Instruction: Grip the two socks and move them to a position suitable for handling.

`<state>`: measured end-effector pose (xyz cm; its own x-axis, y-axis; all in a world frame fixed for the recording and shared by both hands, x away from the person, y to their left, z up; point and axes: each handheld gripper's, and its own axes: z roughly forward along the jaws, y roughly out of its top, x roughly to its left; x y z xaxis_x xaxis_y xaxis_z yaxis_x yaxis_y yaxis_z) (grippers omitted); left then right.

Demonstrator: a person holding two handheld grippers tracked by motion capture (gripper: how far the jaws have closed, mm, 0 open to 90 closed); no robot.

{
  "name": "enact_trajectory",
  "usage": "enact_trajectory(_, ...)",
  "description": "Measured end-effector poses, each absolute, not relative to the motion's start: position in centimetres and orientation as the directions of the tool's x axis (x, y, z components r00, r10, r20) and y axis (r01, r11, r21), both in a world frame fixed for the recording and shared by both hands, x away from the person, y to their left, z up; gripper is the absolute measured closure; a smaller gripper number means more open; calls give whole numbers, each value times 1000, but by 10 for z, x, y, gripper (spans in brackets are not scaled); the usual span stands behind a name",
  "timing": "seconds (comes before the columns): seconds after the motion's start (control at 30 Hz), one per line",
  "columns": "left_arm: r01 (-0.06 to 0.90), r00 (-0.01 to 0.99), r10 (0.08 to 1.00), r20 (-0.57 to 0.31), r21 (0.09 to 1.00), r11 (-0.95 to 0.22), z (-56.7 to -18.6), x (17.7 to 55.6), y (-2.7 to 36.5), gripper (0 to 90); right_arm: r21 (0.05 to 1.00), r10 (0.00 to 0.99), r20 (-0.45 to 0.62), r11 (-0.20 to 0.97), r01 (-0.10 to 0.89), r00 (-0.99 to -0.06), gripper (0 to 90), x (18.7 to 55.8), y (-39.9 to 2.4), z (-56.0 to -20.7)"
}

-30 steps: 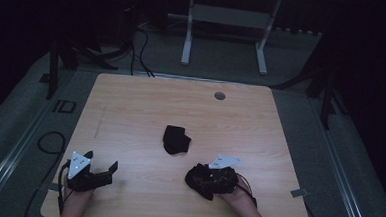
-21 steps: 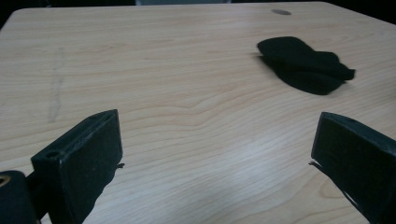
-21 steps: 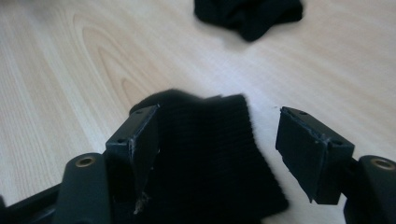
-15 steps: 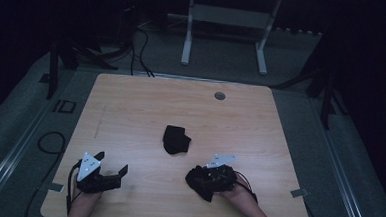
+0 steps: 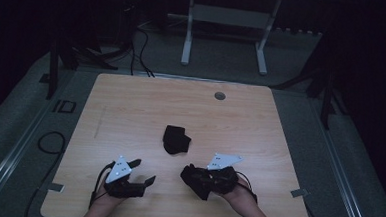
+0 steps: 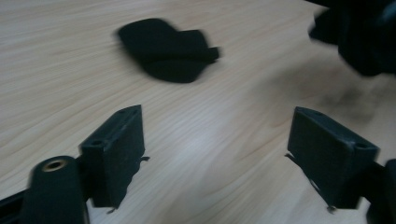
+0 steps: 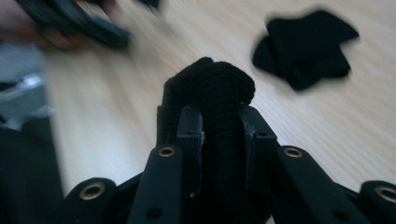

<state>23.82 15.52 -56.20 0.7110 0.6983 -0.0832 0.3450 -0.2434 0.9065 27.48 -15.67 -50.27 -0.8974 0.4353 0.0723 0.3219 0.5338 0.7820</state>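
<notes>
Left gripper (image 5: 144, 172) sits near the front-left of the table (image 5: 131, 110), jaws spread wide with only bare wood between them. Right gripper (image 5: 193, 176) at front centre-right, jaws clamped on a bunched black cloth (image 7: 219, 93) that bulges out past the tips. A second black cloth piece (image 5: 175, 139) lies folded flat mid-table, just beyond both grippers and apart from each. Small grey grommet (image 5: 219, 96) near the far edge.
</notes>
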Motion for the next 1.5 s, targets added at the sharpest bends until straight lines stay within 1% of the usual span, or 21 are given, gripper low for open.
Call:
enact_trajectory(0.03, 329, 730, 679, -77, 911, -249, -559, 239, 149, 345, 789, 423, 81, 526, 317, -902, 729, 272, -156, -497)
enact_trajectory(0.07, 307, 754, 654, -64, 915, -263, -556, 240, 143, 356, 797, 413, 82, 519, 308, -907, 729, 270, -155, -493)
enact_trajectory(0.1, 280, 778, 626, -56, 923, -264, -552, 240, 137, 417, 802, 396, 91, 515, 304, -913, 729, 268, -154, -489)
enact_trajectory(0.13, 251, 799, 600, -44, 931, -266, -548, 240, 131, 440, 806, 384, 97, 511, 298, -918, 729, 266, -152, -486)
enact_trajectory(0.17, 230, 818, 574, -36, 936, -268, -544, 240, 126, 442, 810, 378, 96, 508, 293, -921, 729, 264, -151, -485)
enact_trajectory(0.23, 192, 852, 523, -26, 945, -266, -537, 240, 116, 475, 813, 362, 98, 508, 285, -927, 728, 261, -149, -483)
enact_trajectory(0.3, 166, 870, 492, -16, 951, -262, -533, 240, 108, 475, 814, 364, 101, 505, 287, -926, 726, 261, -148, -482)
enact_trajectory(0.4, 162, 877, 479, -26, 956, -245, -532, 241, 104, 480, 816, 376, 102, 497, 294, -921, 721, 262, -150, -482)
enact_trajectory(0.47, 166, 884, 465, -38, 957, -238, -532, 242, 103, 502, 819, 384, 104, 490, 298, -917, 715, 263, -152, -482)
enact_trajectory(0.57, 153, 893, 450, -23, 955, -254, -531, 241, 101, 552, 820, 379, 98, 493, 290, -920, 714, 263, -153, -483)
enact_trajectory(0.73, 131, 895, 447, 11, 949, -286, -531, 240, 98, 587, 813, 378, 93, 505, 289, -921, 715, 263, -152, -485)
enact_trajectory(0.83, 126, 902, 432, 22, 942, -310, -532, 238, 95, 708, 802, 381, 97, 517, 299, -920, 715, 264, -153, -487)
enact_trajectory(0.87, 132, 898, 439, 17, 942, -308, -532, 238, 94, 788, 800, 384, 100, 517, 304, -918, 715, 264, -153, -488)
enact_trajectory(0.9, 143, 892, 451, 12, 940, -309, -532, 238, 93, 837, 799, 384, 103, 517, 307, -917, 714, 265, -153, -489)
enact_trajectory(0.93, 143, 892, 451, 12, 940, -309, -532, 238, 93, 860, 799, 384, 103, 517, 307, -917, 714, 265, -153, -489)
enact_trajectory(0.97, 166, 893, 451, -12, 938, -304, -533, 240, 94, 860, 799, 386, 101, 518, 306, -917, 714, 265, -153, -490)
enact_trajectory(1.07, 197, 894, 445, -50, 937, -290, -533, 242, 96, 882, 802, 390, 118, 505, 319, -913, 712, 267, -155, -491)
enact_trajectory(1.27, 209, 894, 444, -55, 929, -306, -532, 241, 97, 885, 814, 391, 117, 489, 313, -913, 713, 268, -160, -484)
enact_trajectory(1.33, 217, 892, 448, -56, 923, -317, -533, 241, 98, 885, 825, 409, 101, 475, 306, -907, 753, 268, -163, -482)
enact_trajectory(1.4, 234, 890, 449, -76, 922, -308, -535, 242, 101, 885, 834, 437, 106, 450, 319, -893, 786, 271, -170, -479)
enact_trajectory(1.5, 243, 887, 456, -76, 916, -320, -536, 242, 104, 885, 848, 486, 96, 417, 327, -869, 799, 275, -182, -473)
